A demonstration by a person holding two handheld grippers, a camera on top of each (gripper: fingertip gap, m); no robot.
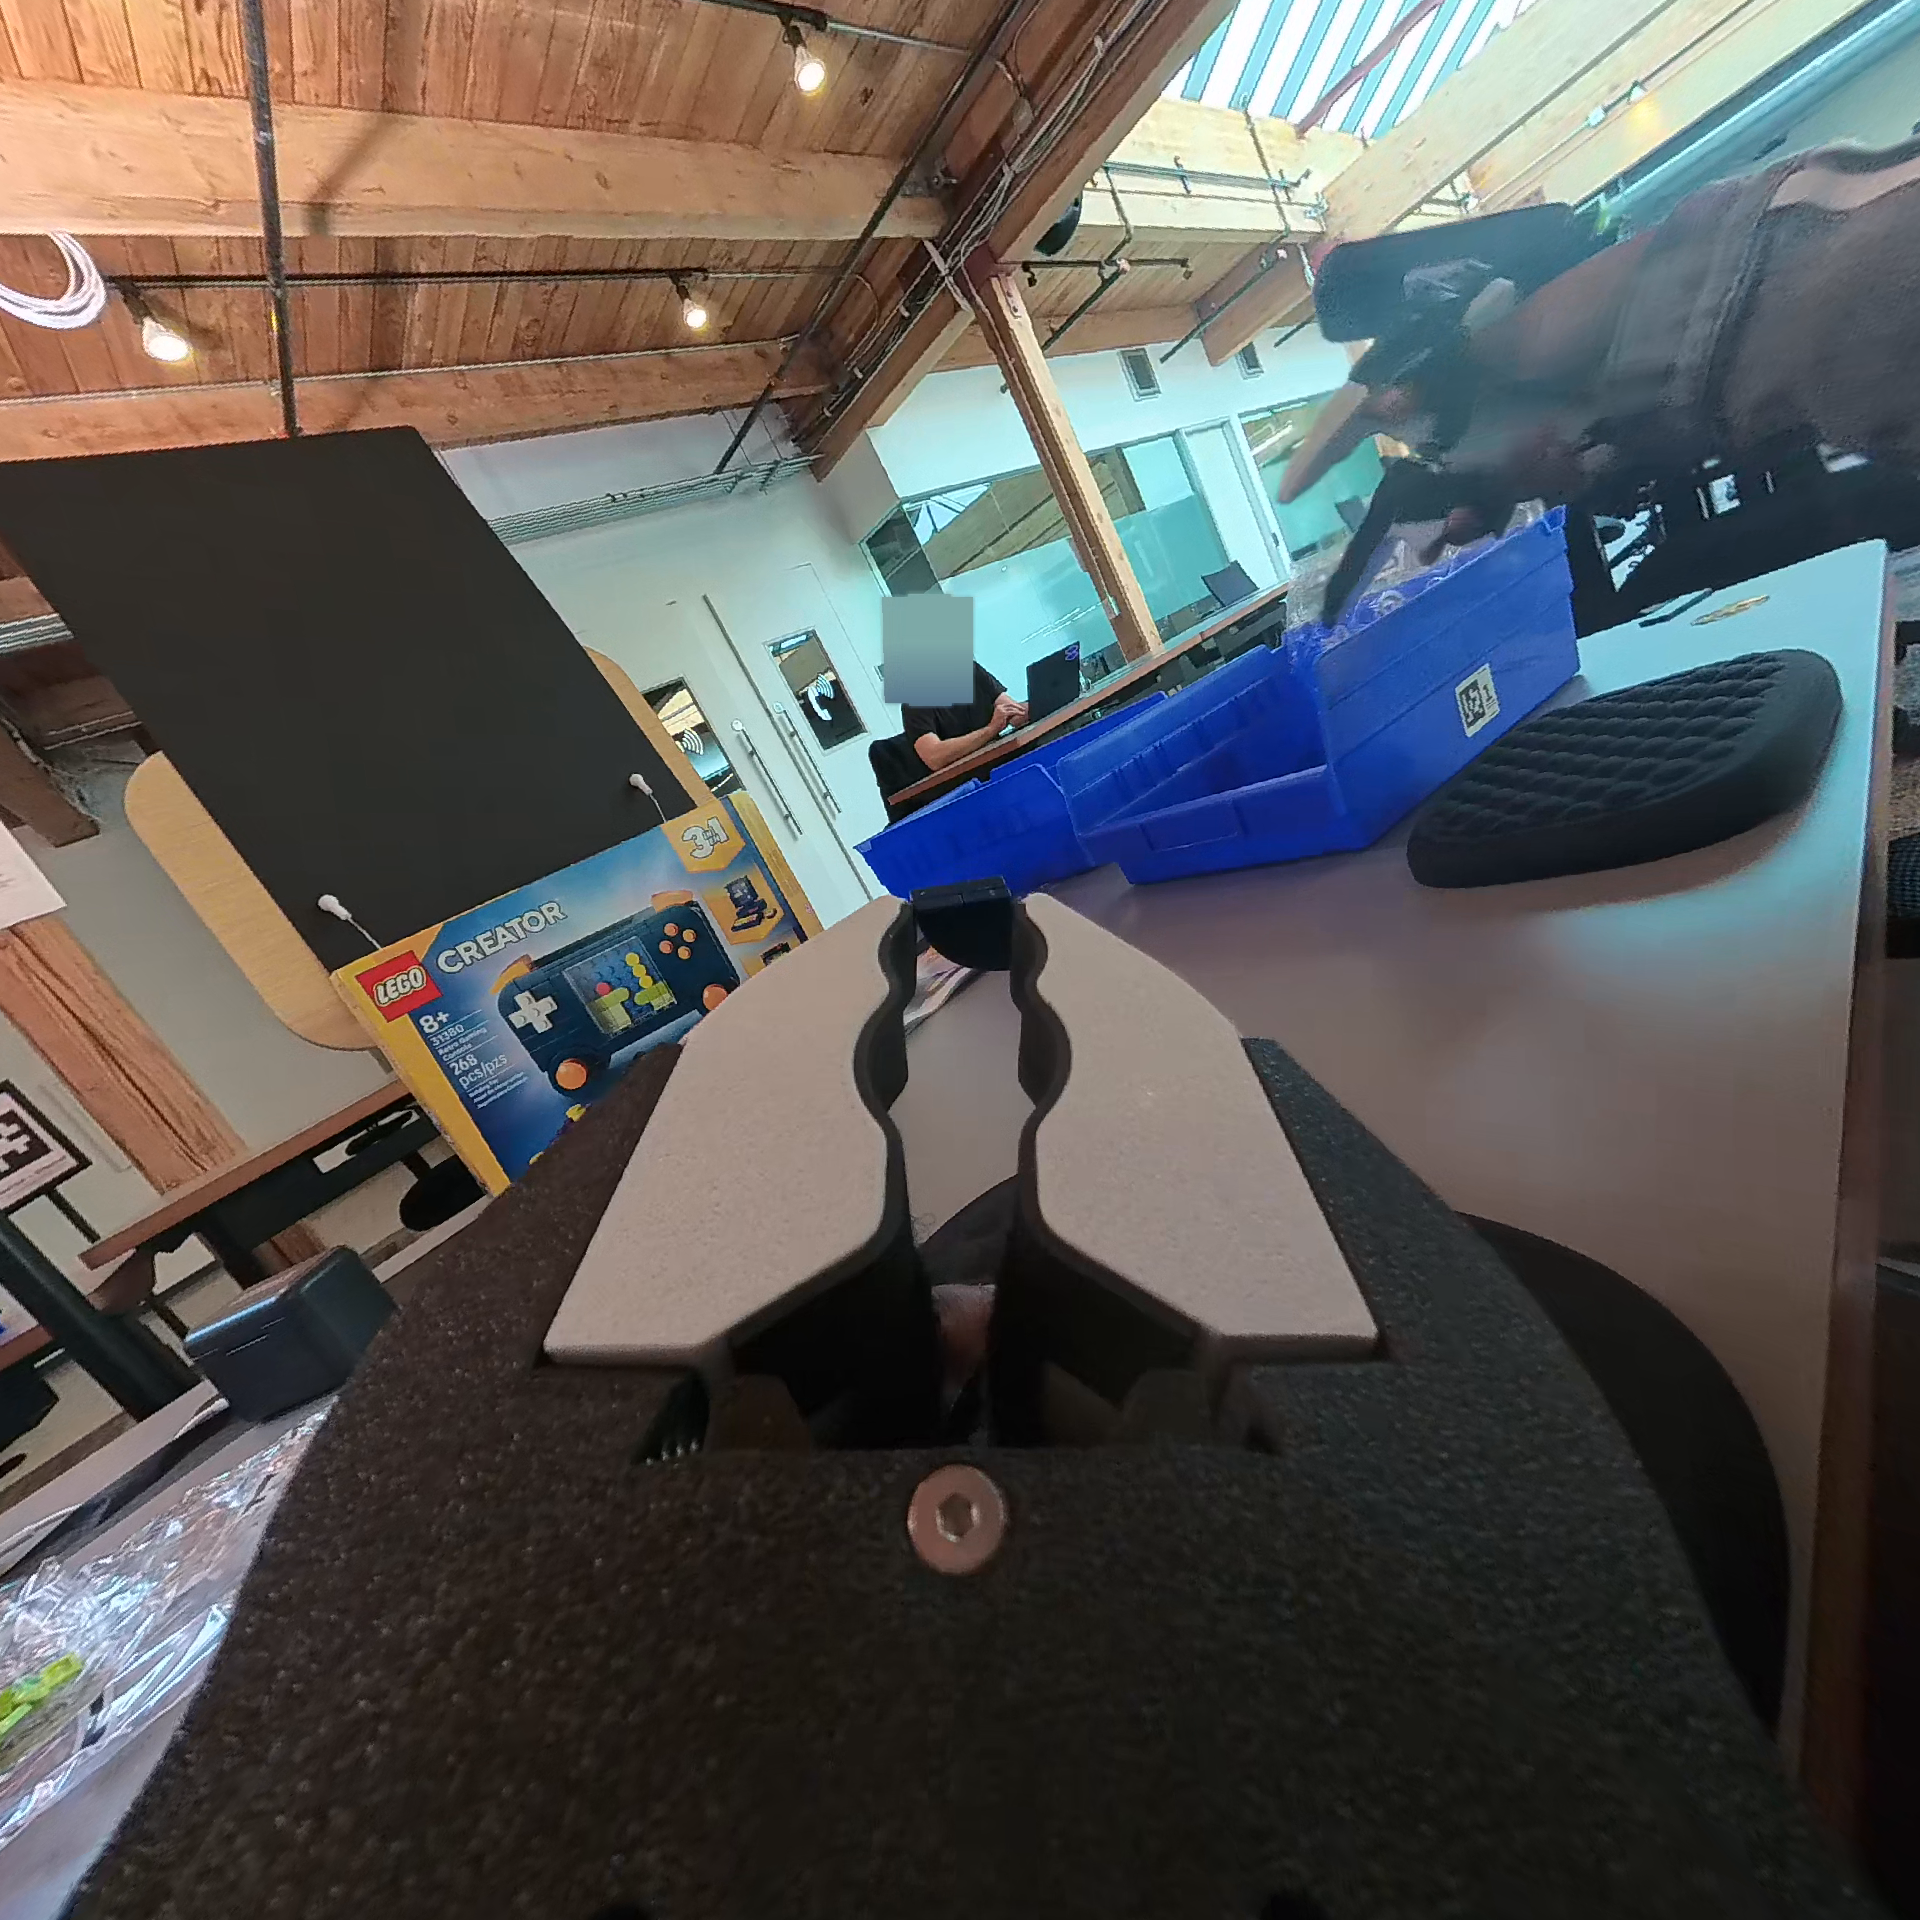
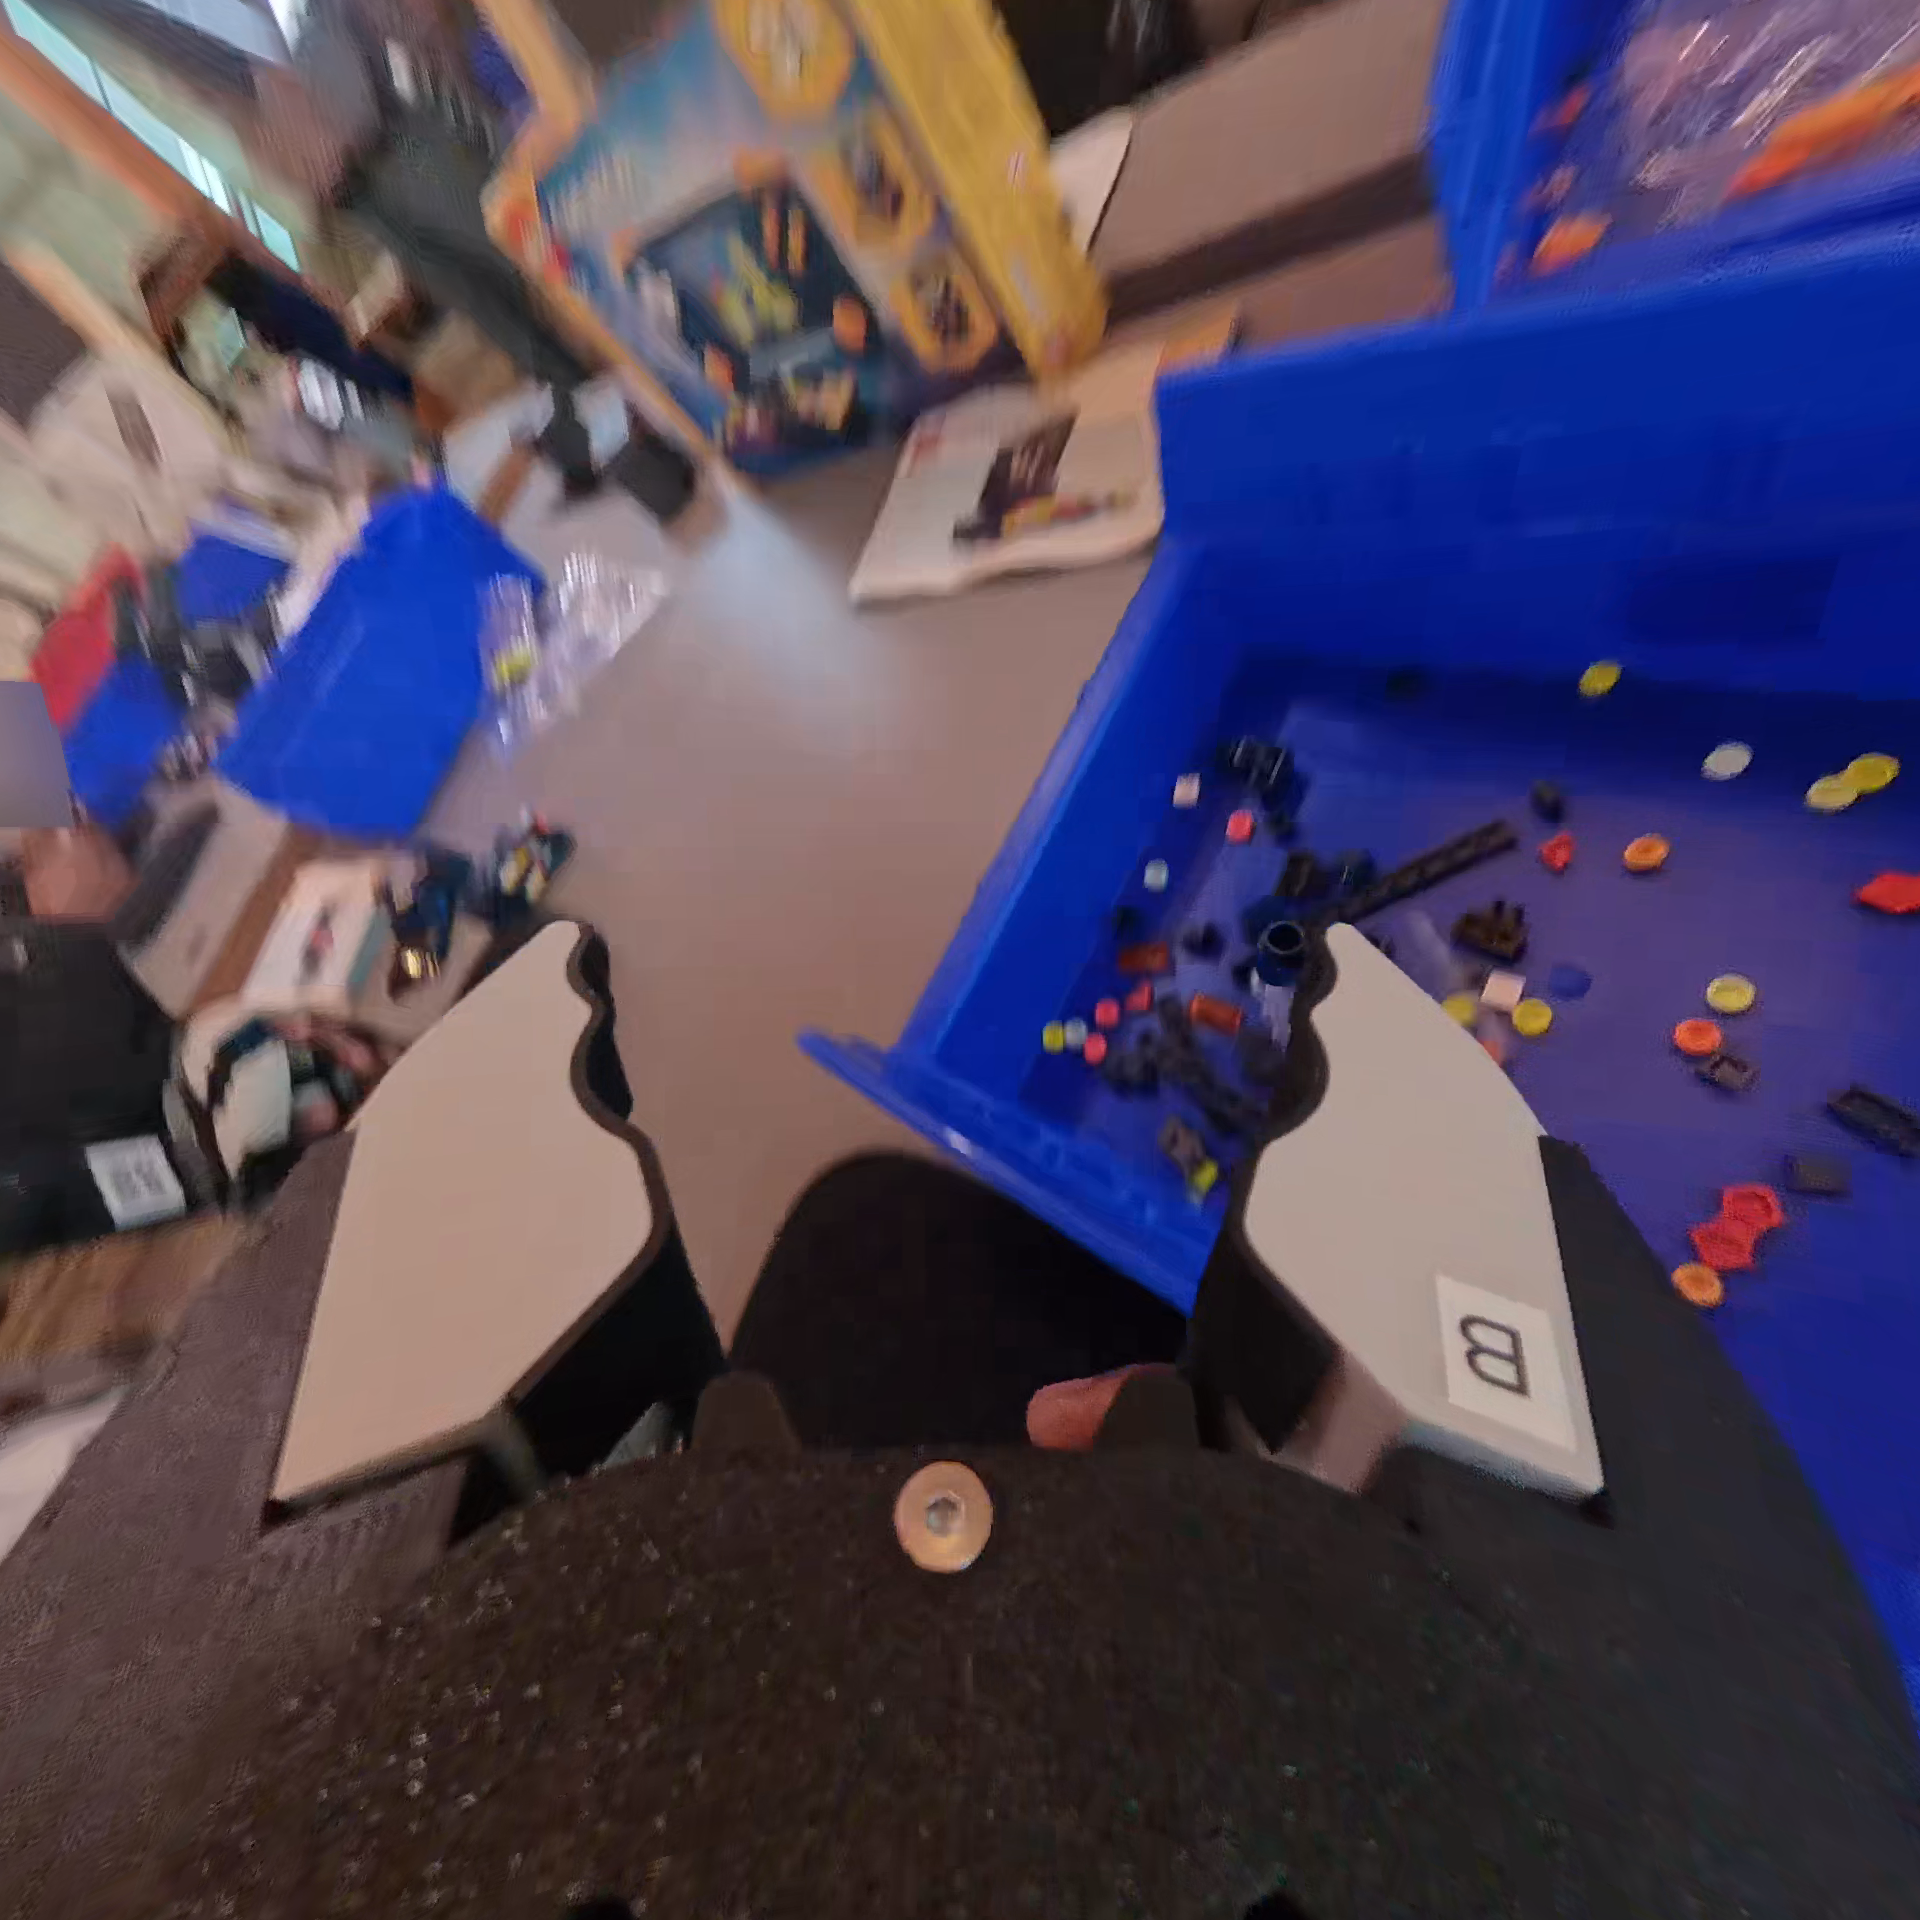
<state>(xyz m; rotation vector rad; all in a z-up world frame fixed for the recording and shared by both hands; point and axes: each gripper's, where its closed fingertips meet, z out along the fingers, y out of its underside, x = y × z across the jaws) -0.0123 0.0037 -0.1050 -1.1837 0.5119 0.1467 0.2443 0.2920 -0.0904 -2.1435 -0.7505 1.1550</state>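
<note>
My left gripper (image 1: pixel 961 935) is shut on a small black brick (image 1: pixel 961 900) pinched at its tips, held low over the grey table (image 1: pixel 1455 1039). My right gripper (image 2: pixel 961 940) is open and empty, with its right finger (image 2: pixel 1382 1122) over a blue bin (image 2: pixel 1455 499) that holds several small loose bricks (image 2: pixel 1226 1008) in black, red, orange and yellow. In the left wrist view the right gripper (image 1: pixel 1382 540) shows blurred at the upper right, over a blue bin (image 1: pixel 1434 675) holding clear bags.
A toy brick set box (image 1: pixel 582 997) stands at the table's far side, with an open booklet (image 2: pixel 1018 499) before it. A black padded mat (image 1: pixel 1631 769) lies right of the bins. A clear bag (image 1: pixel 94 1621) lies at the left. A person (image 1: pixel 935 727) sits far behind. There is about 40 cm between the tips of the two grippers.
</note>
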